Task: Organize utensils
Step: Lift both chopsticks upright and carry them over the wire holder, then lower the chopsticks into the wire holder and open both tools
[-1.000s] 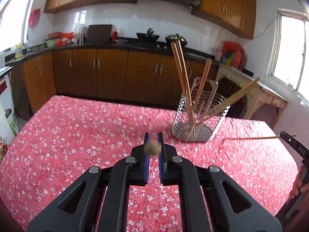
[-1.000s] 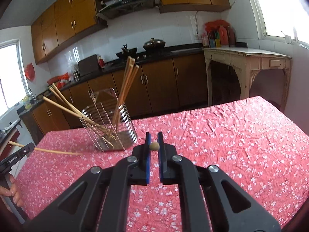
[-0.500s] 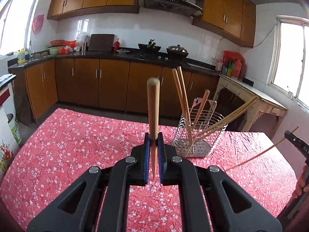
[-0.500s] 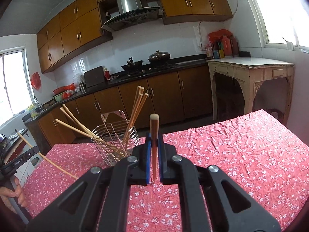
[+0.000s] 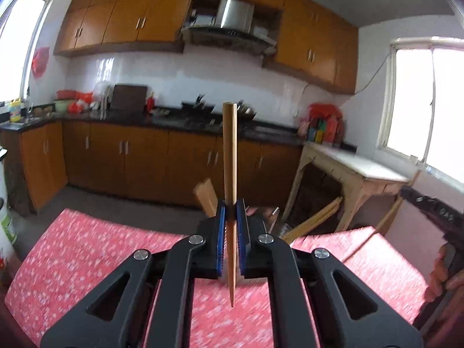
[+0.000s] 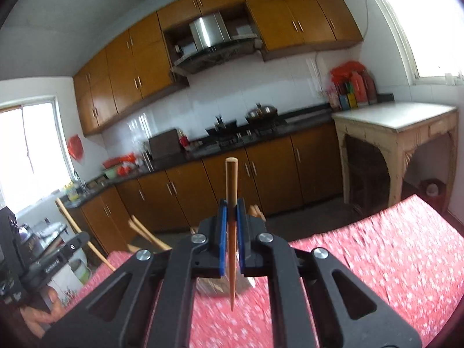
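A: Between the blue pads of the left hand-held gripper stands a chopstick, upright, thick end up and thin tip hanging below the jaws. Why hold it that way?

B: My guess is so the tip goes first into the wire holder. That holder sits just beyond and slightly right of the left hand-held gripper, mostly hidden behind its body, with other chopsticks leaning out of it.

A: And the right hand-held gripper?

B: Clenched on a second chopstick in the same way, vertical, tip down. From its camera a blurred metallic shape, probably the holder base, shows right behind the jaws, with more sticks fanning off to its left.

A: So both hold their loads above the red flowered table?

B: It looks so; neither tip seems to touch the cloth, though blur makes that uncertain. Grasping each stick partway along its length leaves the lower part free to enter the holder.

A: What is the risk?

B: The leaning sticks already crowd the opening, so a straight descent could knock them or tip the light holder.
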Motion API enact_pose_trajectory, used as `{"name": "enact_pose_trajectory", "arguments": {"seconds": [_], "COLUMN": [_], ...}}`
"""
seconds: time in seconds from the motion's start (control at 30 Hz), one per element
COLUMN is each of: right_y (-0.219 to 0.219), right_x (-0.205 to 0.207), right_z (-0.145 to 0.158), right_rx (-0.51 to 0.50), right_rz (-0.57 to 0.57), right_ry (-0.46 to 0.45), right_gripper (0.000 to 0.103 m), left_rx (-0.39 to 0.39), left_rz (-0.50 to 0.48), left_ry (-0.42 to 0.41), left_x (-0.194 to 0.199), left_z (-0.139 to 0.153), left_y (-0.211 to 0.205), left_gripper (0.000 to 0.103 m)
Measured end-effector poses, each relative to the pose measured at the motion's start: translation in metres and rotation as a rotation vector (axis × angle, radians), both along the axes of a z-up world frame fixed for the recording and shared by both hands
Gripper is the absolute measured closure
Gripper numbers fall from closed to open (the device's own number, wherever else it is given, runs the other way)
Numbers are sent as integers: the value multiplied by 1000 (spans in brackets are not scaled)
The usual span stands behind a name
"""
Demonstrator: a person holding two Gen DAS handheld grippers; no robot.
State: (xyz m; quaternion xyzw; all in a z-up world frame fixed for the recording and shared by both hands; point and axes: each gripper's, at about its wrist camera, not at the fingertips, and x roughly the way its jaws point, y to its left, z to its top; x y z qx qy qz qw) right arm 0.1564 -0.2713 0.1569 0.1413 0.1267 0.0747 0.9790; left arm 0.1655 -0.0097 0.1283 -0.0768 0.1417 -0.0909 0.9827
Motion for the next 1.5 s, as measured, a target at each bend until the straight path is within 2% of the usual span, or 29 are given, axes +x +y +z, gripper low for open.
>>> {"name": "enact_pose_trajectory", "arguments": {"seconds": [0.13,0.3,0.5,0.6,0.77,1.23,1.37,1.5], "right_y": [13,30,42,45,48,54,54,52], "right_x": [14,42,80,95,119,145,143,135], "right_z": [28,37,15,-2,-31,-82,-84,-80], "right_rx": [-8,-32,-18,-20,-3,6,2,2], "right_rz": [-5,-4,21,29,37,46,30,7], "right_ry": [-78,-113,-97,-76,-9,134,144,125], "right_gripper": [95,95,95,95,95,95,88,66], "left_rx": [-44,-48,-70,-66,-71,-53,-57,-58], "left_rz": [-3,68,96,101,101,78,74,76], "left_ry": [-88,-171,-109,-82,-26,122,125,113], "left_x": [8,39,83,93,102,120,115,107], "left_z": [29,45,18,3,-18,-52,-48,-39], "left_y": [-18,-30,-23,-22,-15,-9,-5,-1], "left_gripper": [96,96,96,96,96,95,95,95]}}
